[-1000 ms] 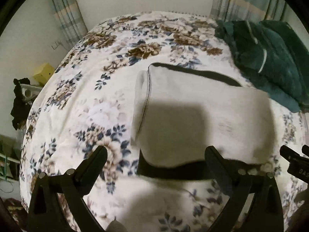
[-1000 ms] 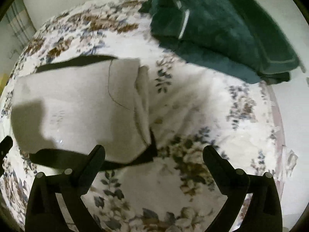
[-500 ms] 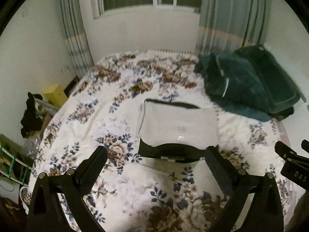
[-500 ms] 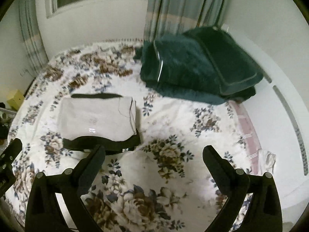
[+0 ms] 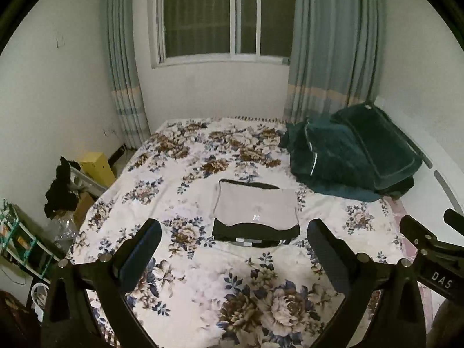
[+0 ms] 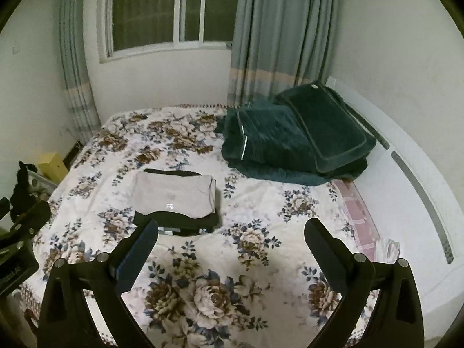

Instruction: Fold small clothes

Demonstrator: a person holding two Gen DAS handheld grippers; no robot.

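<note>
A folded beige garment [image 5: 256, 207] lies on top of a folded black garment [image 5: 255, 233] in the middle of the floral bed [image 5: 203, 272]. The stack also shows in the right wrist view, beige [image 6: 174, 194] on black [image 6: 185, 226]. My left gripper [image 5: 233, 243] is open and empty, held well back from the stack. My right gripper [image 6: 230, 240] is open and empty, also well back, to the right of the stack. The right gripper's body shows in the left wrist view [image 5: 429, 246].
A dark green folded blanket and pillow [image 5: 351, 159] lie at the bed's far right, also in the right wrist view [image 6: 295, 139]. A yellow box [image 5: 97, 166] and black clothes on a rack [image 5: 59, 188] stand left of the bed. Curtains and a window [image 5: 220, 14] are behind.
Both grippers have pulled far back and up from the folded stack, which now looks small in mid-bed. The stack has stayed in place.
</note>
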